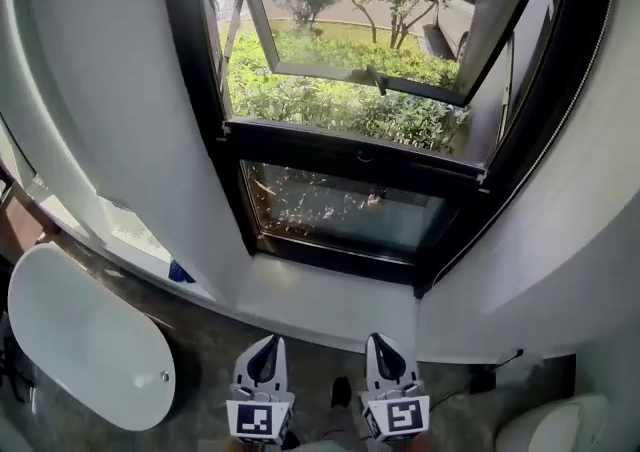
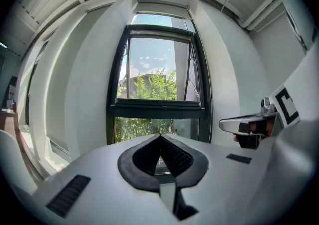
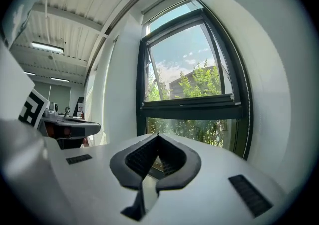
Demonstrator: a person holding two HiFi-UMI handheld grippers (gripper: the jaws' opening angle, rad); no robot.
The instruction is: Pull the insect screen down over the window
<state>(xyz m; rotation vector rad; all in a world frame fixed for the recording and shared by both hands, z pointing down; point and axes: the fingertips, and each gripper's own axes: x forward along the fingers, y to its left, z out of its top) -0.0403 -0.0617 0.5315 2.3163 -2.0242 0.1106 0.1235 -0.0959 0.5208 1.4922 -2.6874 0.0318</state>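
- Tongs first: the left tongs (image 1: 268,339) (image 2: 160,135) and right tongs (image 3: 158,134) (image 1: 378,337) are smooth white plastic shells with ribbed black pads. Both pairs are closed tip to tip with nothing between them, and they sit side by side, slightly apart.
- Straight ahead of both stands a tall black metal-framed window (image 1: 350,155). Its upper glass sash is tilted outward, and a fixed glossy pane sits below it.
- The insect screen (image 2: 158,33) seems to be the thin grey bar under the frame's top edge, high above the tongs, though I cannot be sure. The opening below it is uncovered.
- A flat white sill (image 1: 330,302) lies just beyond the tips.
- A smooth white oval bathtub (image 1: 85,340) sits left of the left tongs.
- A rounded white toilet (image 1: 555,428) sits right of the right tongs.
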